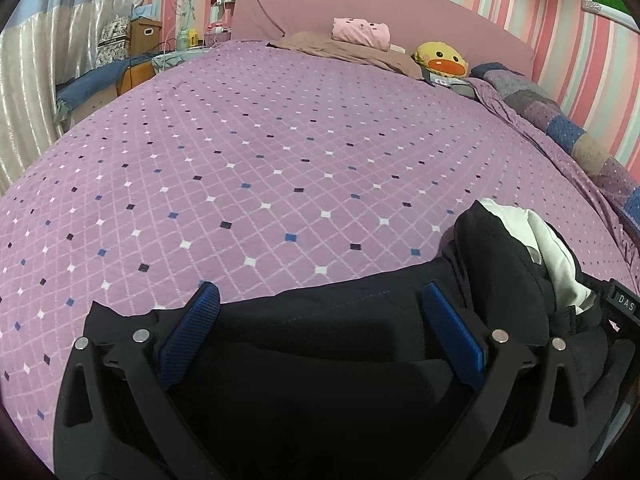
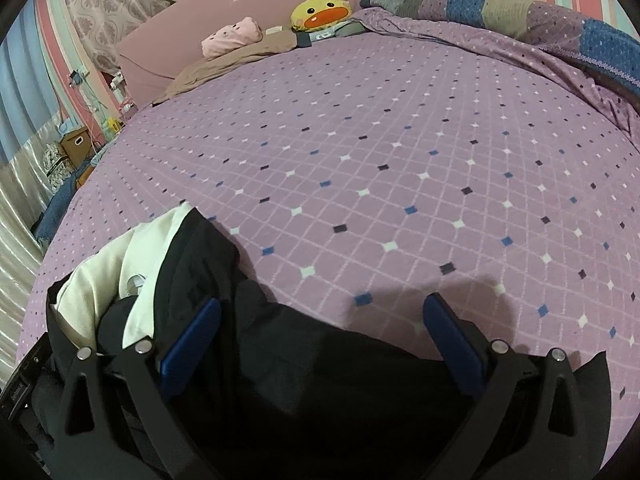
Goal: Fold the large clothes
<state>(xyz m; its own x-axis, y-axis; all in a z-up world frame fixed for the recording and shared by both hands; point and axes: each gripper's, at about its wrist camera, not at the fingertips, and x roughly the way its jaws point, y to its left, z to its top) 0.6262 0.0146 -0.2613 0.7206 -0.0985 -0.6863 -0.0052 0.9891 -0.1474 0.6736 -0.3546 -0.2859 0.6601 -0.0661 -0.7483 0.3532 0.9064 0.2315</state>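
Observation:
A dark navy garment [image 1: 328,320] with a white lining [image 1: 548,248] lies bunched at the near edge of the purple checked bed [image 1: 280,152]. My left gripper [image 1: 320,300] is open, its blue-padded fingers [image 1: 200,320] spread over the dark cloth. In the right wrist view the same garment [image 2: 280,352] and its white lining [image 2: 104,280] sit at the lower left. My right gripper [image 2: 324,312] is open above the garment's far edge, its blue-padded fingers [image 2: 452,340] wide apart.
At the bed's head lie a brown pillow [image 1: 344,50], a folded pink cloth [image 1: 360,32] and a yellow duck plush [image 1: 440,60]. A patchwork quilt [image 1: 560,120] runs along the right side. A cluttered bedside stand [image 1: 144,36] stands beyond the left edge.

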